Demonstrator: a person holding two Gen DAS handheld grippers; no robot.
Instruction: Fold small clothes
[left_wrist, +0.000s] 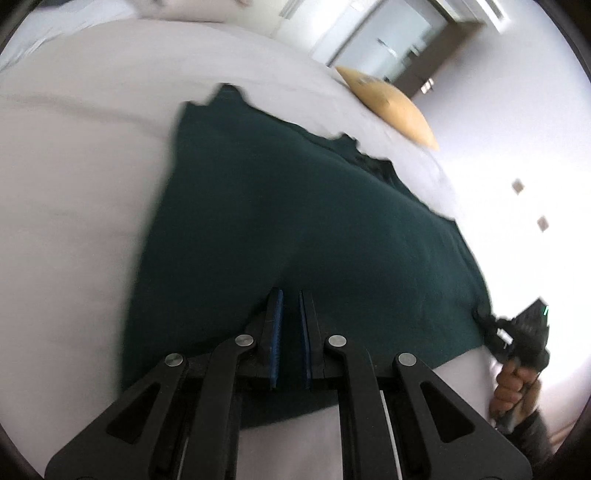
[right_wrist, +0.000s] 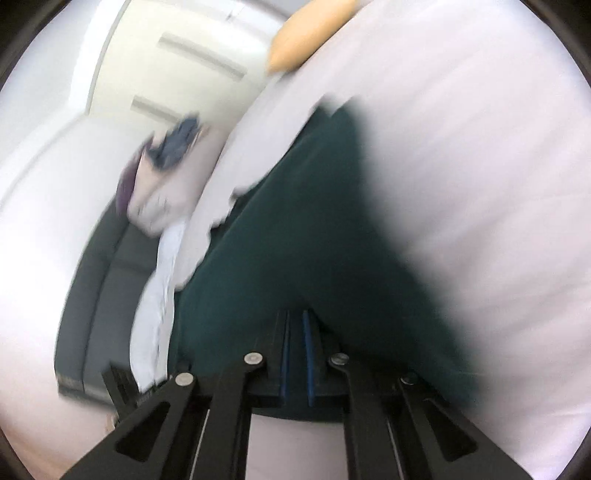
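A dark green garment (left_wrist: 288, 221) lies spread on a white bed (left_wrist: 74, 184). My left gripper (left_wrist: 291, 295) is shut on the garment's near edge, blue pads close together with cloth between them. In the left wrist view my right gripper (left_wrist: 517, 332), held by a hand, grips the garment's right corner. In the right wrist view the right gripper (right_wrist: 294, 317) is shut on the same green garment (right_wrist: 295, 221), which stretches away from it. That view is blurred.
A tan pillow (left_wrist: 391, 103) lies at the bed's far edge, also in the right wrist view (right_wrist: 310, 33). A pile of other clothes (right_wrist: 162, 173) lies beside the bed, near a dark sofa (right_wrist: 107, 280). A doorway (left_wrist: 388, 40) is beyond the bed.
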